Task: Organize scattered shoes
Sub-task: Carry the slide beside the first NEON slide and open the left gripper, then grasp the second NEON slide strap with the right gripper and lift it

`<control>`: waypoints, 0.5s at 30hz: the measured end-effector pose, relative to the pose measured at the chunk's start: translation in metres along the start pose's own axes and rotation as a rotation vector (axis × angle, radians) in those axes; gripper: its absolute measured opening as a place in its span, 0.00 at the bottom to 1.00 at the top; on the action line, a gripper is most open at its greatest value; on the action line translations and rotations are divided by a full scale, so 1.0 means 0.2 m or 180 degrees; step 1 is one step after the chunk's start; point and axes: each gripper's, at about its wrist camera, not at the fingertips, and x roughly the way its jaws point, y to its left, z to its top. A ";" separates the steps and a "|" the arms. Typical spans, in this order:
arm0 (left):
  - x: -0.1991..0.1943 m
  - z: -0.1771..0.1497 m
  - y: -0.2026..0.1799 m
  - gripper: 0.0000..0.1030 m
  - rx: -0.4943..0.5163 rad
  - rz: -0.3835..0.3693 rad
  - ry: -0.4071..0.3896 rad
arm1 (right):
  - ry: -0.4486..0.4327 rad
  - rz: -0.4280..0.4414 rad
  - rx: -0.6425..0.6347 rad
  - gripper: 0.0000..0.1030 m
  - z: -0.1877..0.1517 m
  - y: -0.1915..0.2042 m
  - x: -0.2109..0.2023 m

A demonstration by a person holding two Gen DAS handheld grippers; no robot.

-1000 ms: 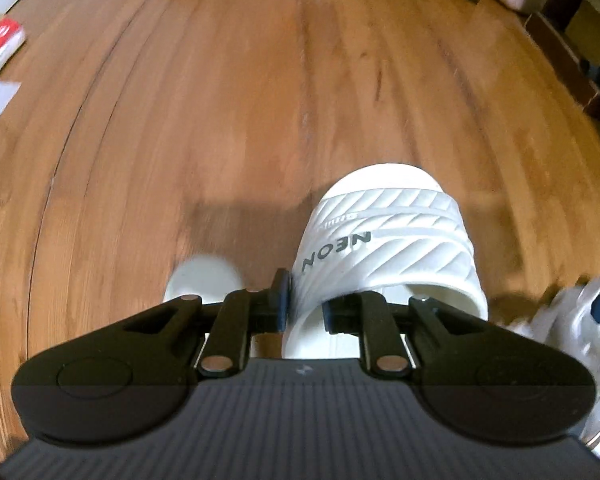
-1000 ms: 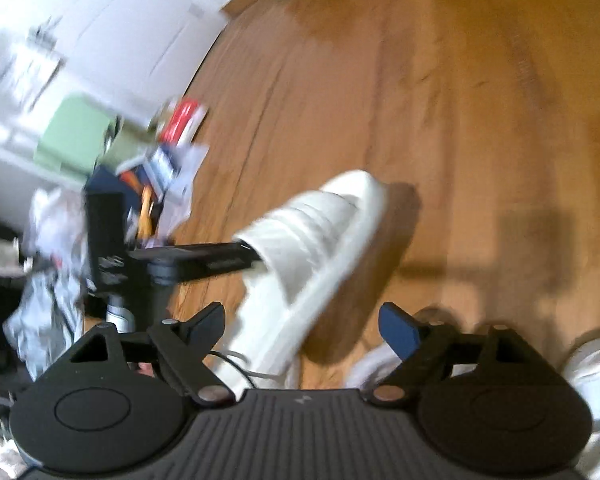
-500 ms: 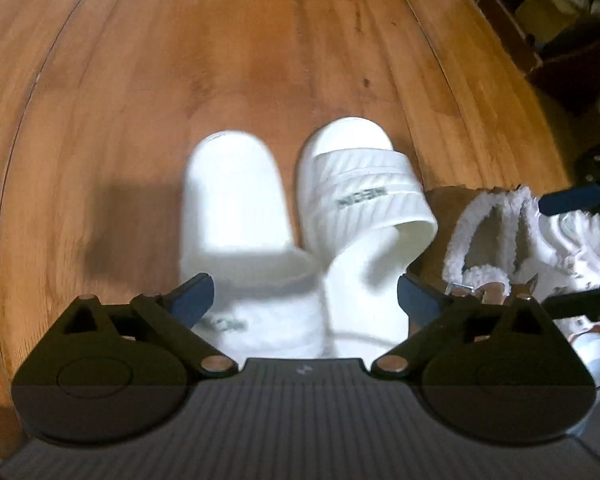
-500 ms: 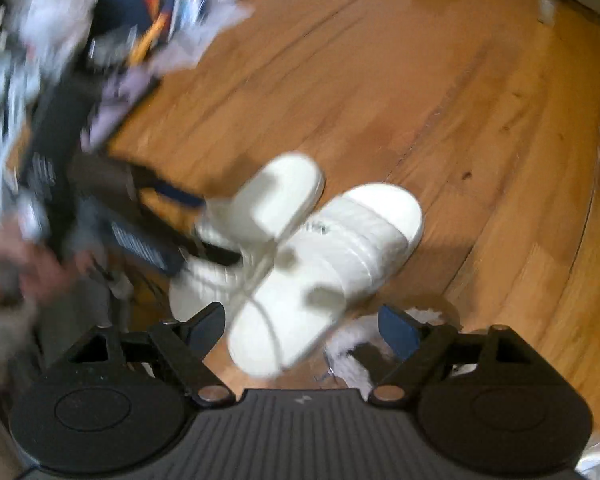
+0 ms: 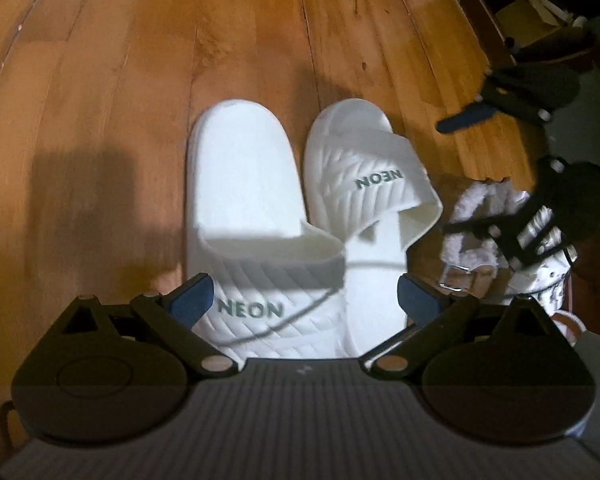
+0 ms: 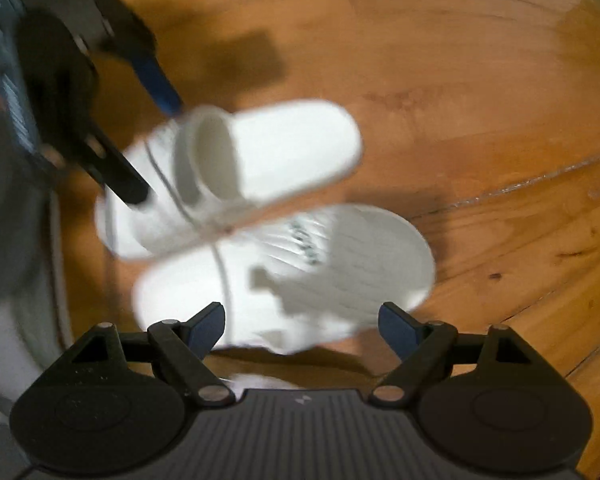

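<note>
Two white NEON slides lie side by side on the wood floor, toes pointing away. The left slide (image 5: 244, 200) and the right slide (image 5: 364, 184) touch along their inner edges. My left gripper (image 5: 304, 300) hangs open over their heel ends, and its pads press on nothing. Right of the pair lies a fluffy white slipper (image 5: 484, 216), with my right gripper (image 5: 460, 176) over it. The right wrist view is blurred. It shows both slides (image 6: 284, 148) (image 6: 340, 264) from above, my right gripper (image 6: 302, 324) open and empty, and the left gripper (image 6: 152, 148) at the far slide's heel.
Dark furniture and an open cardboard box (image 5: 540, 12) stand at the far right. A grey sleeve (image 6: 8, 200) fills the left edge of the right wrist view. Bare wood floor (image 5: 100, 100) stretches left of and beyond the slides.
My left gripper opened and let go of the slide's strap, then drew back; that slide now lies beside its mate. The right gripper swung over and tipped down above the pair.
</note>
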 end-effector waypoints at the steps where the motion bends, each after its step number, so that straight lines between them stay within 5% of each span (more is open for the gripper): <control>1: 0.00 0.00 0.01 0.97 -0.0019 -0.0043 0.0007 | 0.0008 0.0024 0.0007 0.82 0.01 -0.01 0.01; 5: -0.03 0.00 0.08 0.97 -0.0161 -0.0252 -0.0002 | 0.0093 0.0295 0.0103 0.82 0.04 -0.06 0.09; 13: 0.00 0.02 0.16 0.97 -0.0355 -0.0194 0.0017 | 0.0195 0.0206 0.0103 0.86 0.10 -0.05 0.22; 15: 0.00 0.03 0.17 0.97 -0.0361 -0.0204 0.0011 | 0.0256 0.0161 0.0095 0.80 0.10 -0.04 0.26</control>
